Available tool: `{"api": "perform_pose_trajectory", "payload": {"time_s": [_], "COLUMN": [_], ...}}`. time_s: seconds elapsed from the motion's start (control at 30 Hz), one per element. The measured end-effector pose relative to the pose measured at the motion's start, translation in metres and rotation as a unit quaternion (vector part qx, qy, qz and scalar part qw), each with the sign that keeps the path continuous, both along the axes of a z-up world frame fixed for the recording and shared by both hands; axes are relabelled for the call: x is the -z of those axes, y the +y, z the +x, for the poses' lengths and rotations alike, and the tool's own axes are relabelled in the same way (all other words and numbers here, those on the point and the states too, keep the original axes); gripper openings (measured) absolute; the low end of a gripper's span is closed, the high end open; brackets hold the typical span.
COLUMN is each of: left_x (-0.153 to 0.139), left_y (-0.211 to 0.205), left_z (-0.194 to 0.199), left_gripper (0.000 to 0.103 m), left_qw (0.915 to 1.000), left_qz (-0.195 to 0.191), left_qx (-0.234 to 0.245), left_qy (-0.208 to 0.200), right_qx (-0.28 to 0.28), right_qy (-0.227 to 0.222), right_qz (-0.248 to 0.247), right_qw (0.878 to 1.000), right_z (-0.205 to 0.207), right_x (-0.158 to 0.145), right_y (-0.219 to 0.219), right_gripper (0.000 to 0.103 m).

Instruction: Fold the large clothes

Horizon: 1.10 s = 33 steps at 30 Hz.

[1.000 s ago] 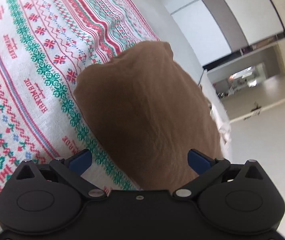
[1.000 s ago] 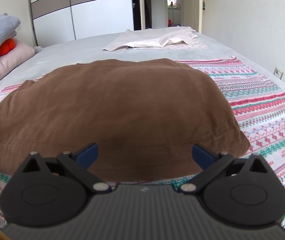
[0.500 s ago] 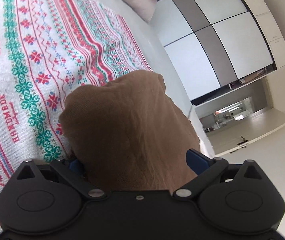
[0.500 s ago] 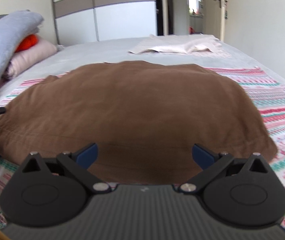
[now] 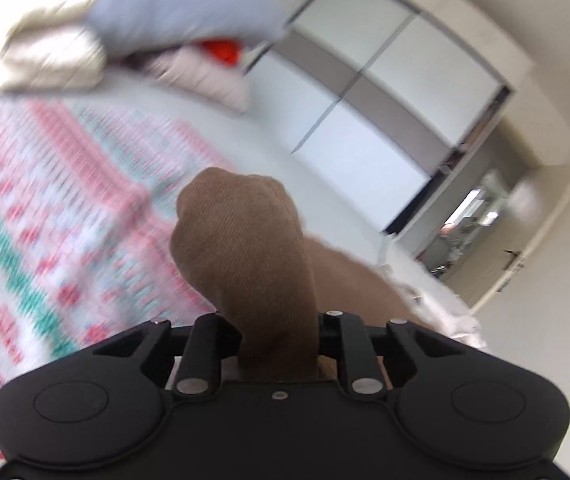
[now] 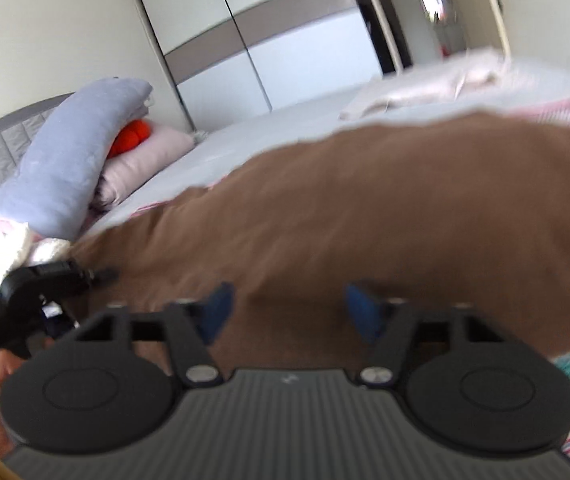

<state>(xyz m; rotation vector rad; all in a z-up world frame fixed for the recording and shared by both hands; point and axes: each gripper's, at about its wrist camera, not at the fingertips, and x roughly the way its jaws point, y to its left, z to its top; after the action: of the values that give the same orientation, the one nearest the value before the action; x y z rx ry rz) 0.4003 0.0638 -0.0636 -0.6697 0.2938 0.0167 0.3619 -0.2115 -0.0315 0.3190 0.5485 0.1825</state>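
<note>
- Bedroom: bed (image 6: 269, 128) with patterned bedspread (image 5: 45, 208), sliding wardrobe (image 6: 285, 40) behind.
- Brown garment (image 6: 385, 208): spread across bedspread.
- Left gripper (image 5: 279, 320): jaws just closed, clenched on bunched garment corner.
- Right gripper (image 6: 289, 308): jaws just narrowing, pads apart, garment edge between them, ungripped.

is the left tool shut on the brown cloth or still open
Shut on it. The left tool has just been closing, and a bunched corner of the brown cloth stands pinched between its drawn-in jaws.
</note>
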Motion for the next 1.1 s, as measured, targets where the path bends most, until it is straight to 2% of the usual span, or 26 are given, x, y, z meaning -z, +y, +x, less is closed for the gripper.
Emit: {"api": "perform_pose_trajectory", "payload": {"time_s": [0.07, 0.13, 0.27, 0.37, 0.43, 0.5, 0.57, 0.63, 0.73, 0.77, 0.83, 0.9, 0.93, 0.97, 1.0, 1.1], "left_x": [-0.019, -0.04, -0.079, -0.099, -0.106, -0.108, -0.103, -0.094, -0.07, -0.06, -0.032, 0.0, 0.013, 0.018, 0.016, -0.001], "left_y": [-0.012, -0.033, -0.092, -0.136, -0.164, -0.193, -0.22, -0.244, -0.274, -0.284, -0.302, -0.321, -0.327, -0.332, -0.335, -0.335], "left_z": [-0.004, -0.01, -0.016, -0.015, -0.013, -0.011, -0.01, -0.009, -0.007, -0.006, -0.004, -0.001, -0.006, -0.012, -0.015, -0.014], "left_gripper": [0.02, 0.019, 0.019, 0.019, 0.019, 0.019, 0.019, 0.019, 0.02, 0.02, 0.02, 0.021, 0.021, 0.021, 0.022, 0.029], "left_qw": [0.9984, 0.9928, 0.9736, 0.9563, 0.945, 0.9333, 0.9214, 0.9102, 0.894, 0.8872, 0.867, 0.8368, 0.8184, 0.8039, 0.7975, 0.7865], "left_qz": [0.021, 0.054, 0.107, 0.137, 0.156, 0.173, 0.192, 0.21, 0.229, 0.238, 0.266, 0.306, 0.337, 0.366, 0.379, 0.393], "left_qx": [0.03, 0.065, 0.134, 0.185, 0.216, 0.247, 0.275, 0.301, 0.343, 0.361, 0.4, 0.445, 0.456, 0.457, 0.457, 0.464], "left_qy": [-0.042, -0.085, -0.151, -0.18, -0.19, -0.196, -0.197, -0.192, -0.174, -0.161, -0.132, -0.087, -0.093, -0.105, -0.108, -0.107], "right_qx": [0.001, 0.004, 0.001, 0.006, 0.012, 0.029, 0.059, 0.105, 0.181, 0.202, 0.228, 0.225, 0.224, 0.223, 0.224, 0.223], "right_qy": [0.026, 0.052, 0.079, 0.097, 0.082, 0.056, 0.036, 0.024, 0.016, 0.018, 0.018, 0.008, 0.003, -0.002, -0.002, 0.002], "right_qz": [0.004, 0.059, 0.133, 0.201, 0.272, 0.32, 0.335, 0.336, 0.363, 0.379, 0.409, 0.455, 0.472, 0.476, 0.471, 0.449], "right_qw": [1.0, 0.997, 0.988, 0.975, 0.959, 0.945, 0.94, 0.936, 0.914, 0.903, 0.883, 0.861, 0.853, 0.851, 0.853, 0.865], "right_z": [0.006, 0.012, 0.015, 0.016, 0.01, -0.001, -0.012, -0.025, -0.046, -0.052, -0.061, -0.068, -0.069, -0.069, -0.069, -0.073], "right_x": [0.005, 0.008, 0.01, 0.006, 0.002, -0.007, -0.017, -0.022, -0.015, -0.01, 0.001, 0.011, 0.015, 0.017, 0.017, 0.014], "right_y": [-0.006, -0.023, -0.048, -0.07, -0.095, -0.119, -0.145, -0.172, -0.217, -0.232, -0.256, -0.277, -0.282, -0.285, -0.286, -0.292], "right_gripper": [0.048, 0.046, 0.044, 0.045, 0.045, 0.047, 0.055, 0.067, 0.072, 0.072, 0.071, 0.071, 0.072, 0.076, 0.078, 0.082]}}
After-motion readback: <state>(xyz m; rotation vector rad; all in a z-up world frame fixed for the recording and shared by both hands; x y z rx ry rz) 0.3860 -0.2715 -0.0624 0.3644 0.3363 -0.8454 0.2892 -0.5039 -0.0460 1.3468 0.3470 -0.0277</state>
